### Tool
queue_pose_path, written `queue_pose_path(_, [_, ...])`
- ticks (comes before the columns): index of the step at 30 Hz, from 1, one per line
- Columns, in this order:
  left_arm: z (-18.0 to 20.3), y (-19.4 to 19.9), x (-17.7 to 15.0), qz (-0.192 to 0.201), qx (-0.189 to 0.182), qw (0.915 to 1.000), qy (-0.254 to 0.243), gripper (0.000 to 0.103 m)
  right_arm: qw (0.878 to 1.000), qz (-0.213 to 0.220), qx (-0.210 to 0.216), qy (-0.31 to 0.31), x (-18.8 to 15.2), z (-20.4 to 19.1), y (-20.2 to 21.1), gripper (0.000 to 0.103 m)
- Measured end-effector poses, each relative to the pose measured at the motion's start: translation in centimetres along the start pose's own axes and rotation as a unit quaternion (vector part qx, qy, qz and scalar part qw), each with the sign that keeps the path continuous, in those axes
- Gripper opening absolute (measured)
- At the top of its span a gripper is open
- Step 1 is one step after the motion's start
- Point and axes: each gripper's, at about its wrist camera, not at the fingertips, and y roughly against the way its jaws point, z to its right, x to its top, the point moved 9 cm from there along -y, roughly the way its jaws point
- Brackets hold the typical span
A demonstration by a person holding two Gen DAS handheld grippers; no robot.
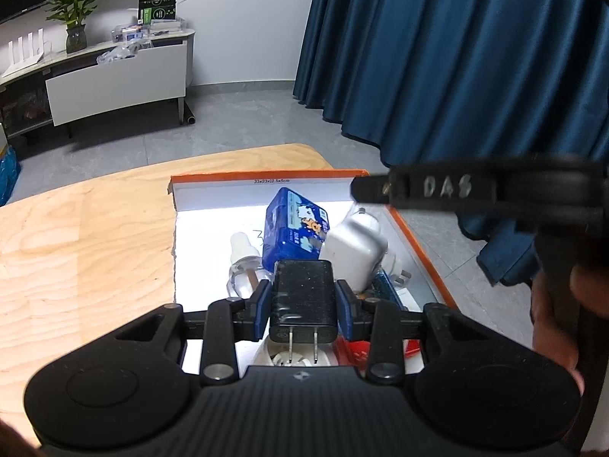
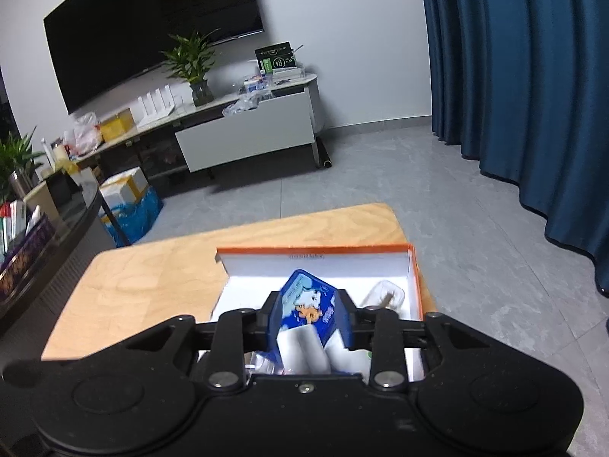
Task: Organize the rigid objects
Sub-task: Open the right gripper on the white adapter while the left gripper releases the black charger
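My left gripper (image 1: 303, 304) is shut on a black two-prong charger (image 1: 303, 289), held over the near end of an orange-rimmed white box (image 1: 266, 176). Inside the box lie a blue cartoon carton (image 1: 297, 228), a white power adapter (image 1: 354, 251) leaning on it, and a clear bottle with a white cap (image 1: 243, 262). My right gripper (image 1: 365, 190) reaches in from the right, above the adapter and apart from it. In the right wrist view the right gripper (image 2: 310, 316) hangs over the box, jaws slightly apart; the carton (image 2: 308, 301) and the adapter (image 2: 304, 346) show through the gap, neither pinched.
The box sits at the right end of a light wooden table (image 1: 95, 247). Red and white items (image 1: 357, 350) fill the box's near end under my left gripper. A hand (image 1: 552, 304) holds the right gripper. Blue curtains (image 2: 533, 114) hang to the right, and a TV cabinet (image 2: 247, 137) stands far behind.
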Motion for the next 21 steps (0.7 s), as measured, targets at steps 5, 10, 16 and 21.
queue_pose_path(5, [0.1,-0.2,-0.1,-0.002,-0.004,1.0,0.002,0.036,0.999,0.029,-0.018,-0.002,0.5,0.6,1.6,0.044])
queue_pose_path(10, [0.8,-0.5,-0.2,-0.004,-0.015,0.9999,-0.005,0.036,0.999,0.04,-0.033,-0.002,0.2,1.5,3.3,0.052])
queue_pose_path(16, [1.0,-1.1,0.0,-0.003,-0.005,0.9999,-0.009,0.037,0.998,0.041,-0.046,0.007,-0.6,1.9,4.9,0.07])
queue_pose_path(21, [0.6,-0.3,0.2,0.006,0.013,0.9999,-0.009,0.052,0.998,0.041,-0.05,0.006,-1.4,1.9,5.8,0.071])
